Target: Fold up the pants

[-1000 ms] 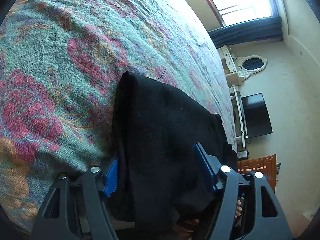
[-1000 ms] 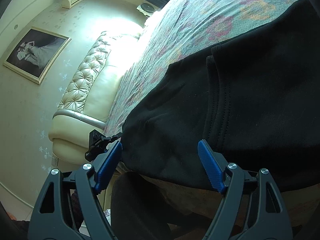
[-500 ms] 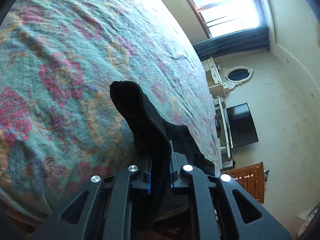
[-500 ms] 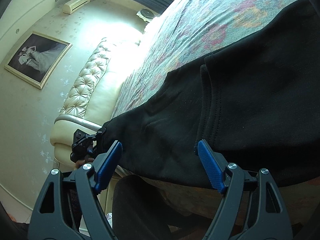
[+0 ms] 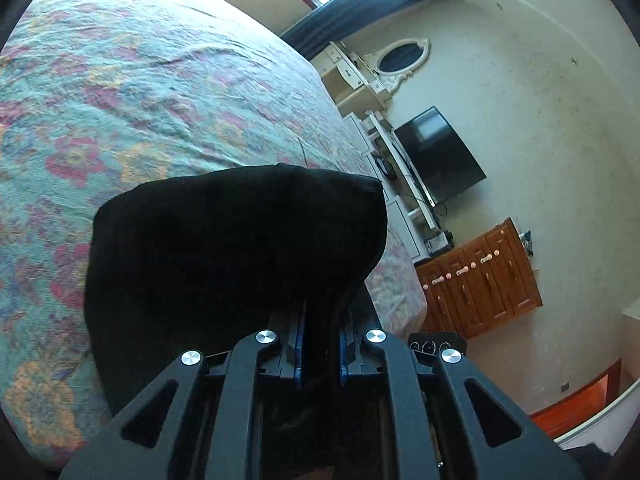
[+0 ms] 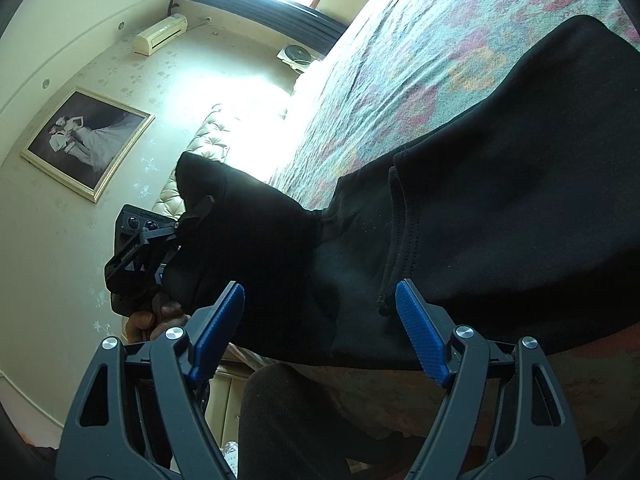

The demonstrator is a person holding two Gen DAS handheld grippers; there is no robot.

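i see the pants (image 6: 500, 216), black and of a thick soft knit, lying across the near edge of the bed (image 6: 420, 60) with a stitched seam running down toward that edge and some cloth hanging over it. one end of them is lifted clear of the bed's near edge, bunched and pinched between the pressed-together blue pads of the left gripper (image 5: 320, 344), so from my left view the cloth balloons up in a rounded dark fold above the flowered cover. the rest lies flat and spreads away toward the bed's middle.
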